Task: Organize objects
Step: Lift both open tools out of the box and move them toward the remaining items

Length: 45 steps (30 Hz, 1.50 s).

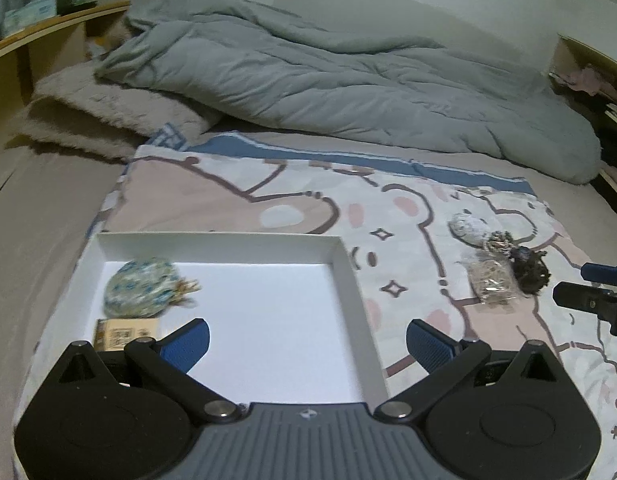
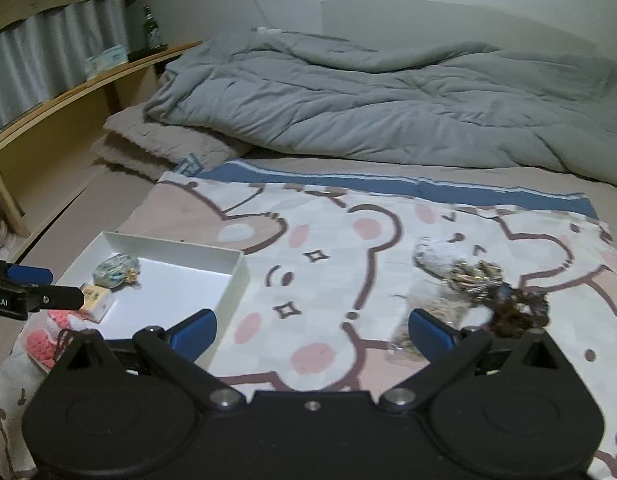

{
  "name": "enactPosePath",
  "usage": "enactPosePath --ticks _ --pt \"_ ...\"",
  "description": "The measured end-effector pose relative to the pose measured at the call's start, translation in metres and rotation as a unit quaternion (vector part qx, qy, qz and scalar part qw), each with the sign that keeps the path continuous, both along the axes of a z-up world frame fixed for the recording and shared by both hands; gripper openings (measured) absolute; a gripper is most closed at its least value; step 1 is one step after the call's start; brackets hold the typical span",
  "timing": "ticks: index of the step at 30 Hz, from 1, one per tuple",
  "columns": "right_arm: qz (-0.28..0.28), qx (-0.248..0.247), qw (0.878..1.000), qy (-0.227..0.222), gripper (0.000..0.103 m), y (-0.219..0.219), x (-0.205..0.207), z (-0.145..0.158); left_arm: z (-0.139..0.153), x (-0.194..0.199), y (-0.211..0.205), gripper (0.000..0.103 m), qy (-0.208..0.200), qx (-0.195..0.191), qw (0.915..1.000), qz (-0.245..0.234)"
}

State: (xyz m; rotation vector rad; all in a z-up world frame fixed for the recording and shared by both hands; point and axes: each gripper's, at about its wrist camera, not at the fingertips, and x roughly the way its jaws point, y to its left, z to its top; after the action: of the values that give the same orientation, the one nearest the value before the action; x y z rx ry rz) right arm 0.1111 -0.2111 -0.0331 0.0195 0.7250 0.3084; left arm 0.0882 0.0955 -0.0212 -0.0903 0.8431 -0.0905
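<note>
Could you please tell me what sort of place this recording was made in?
Most likely a bedroom. The work surface is a bed: a rumpled grey quilted duvet lies behind a cartoon bear-print sheet, with a wooden bedside shelf beside it. A shallow white cardboard box sits on the sheet.

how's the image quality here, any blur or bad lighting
Left wrist view: dim and bluish, edges bowed by the fisheye, the pouch in the white box smeared. Right wrist view: equally dim, the trinket pile streaked by motion blur, dark vignette in the corners.
</note>
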Motion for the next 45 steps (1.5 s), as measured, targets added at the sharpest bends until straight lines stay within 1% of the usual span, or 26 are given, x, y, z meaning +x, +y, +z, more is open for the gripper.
enactPosePath --ticks 9,15,25,31,36,39,41,45 --pt "-0.042 -0.007 0.999 -0.002 0.103 -0.046 -0.007 -0.003 -0.002 0.019 -0.047 0.103 -0.001 -0.005 0.9993 -0.038" --pt "-0.067 -0.006 0.998 0.0 0.103 -0.076 -0.011 -0.008 -0.003 0.03 -0.075 0.103 -0.003 -0.011 0.9986 -0.051" --pt "-0.118 0.01 0.993 -0.004 0.103 -0.119 -0.008 -0.013 -0.01 0.048 -0.12 0.103 -0.008 -0.024 0.9972 -0.071" --pt "-0.161 0.018 0.987 0.0 0.103 -0.144 0.001 -0.021 -0.019 0.057 -0.145 0.103 -0.005 -0.025 0.9963 -0.082" --pt "-0.193 0.022 0.981 0.013 0.103 -0.162 0.015 -0.032 -0.024 0.064 -0.163 0.103 -0.006 -0.038 0.9946 -0.097" --pt "-0.202 0.032 0.979 0.019 0.103 -0.17 0.024 -0.038 -0.027 0.069 -0.171 0.103 -0.012 -0.041 0.9945 -0.096" --pt "-0.204 0.036 0.978 0.023 0.103 -0.173 0.03 -0.04 -0.029 0.075 -0.177 0.103 -0.011 -0.039 0.9951 -0.09" --pt "-0.215 0.05 0.975 0.028 0.103 -0.178 0.041 -0.044 -0.029 0.09 -0.194 0.103 -0.014 -0.03 0.995 -0.094"
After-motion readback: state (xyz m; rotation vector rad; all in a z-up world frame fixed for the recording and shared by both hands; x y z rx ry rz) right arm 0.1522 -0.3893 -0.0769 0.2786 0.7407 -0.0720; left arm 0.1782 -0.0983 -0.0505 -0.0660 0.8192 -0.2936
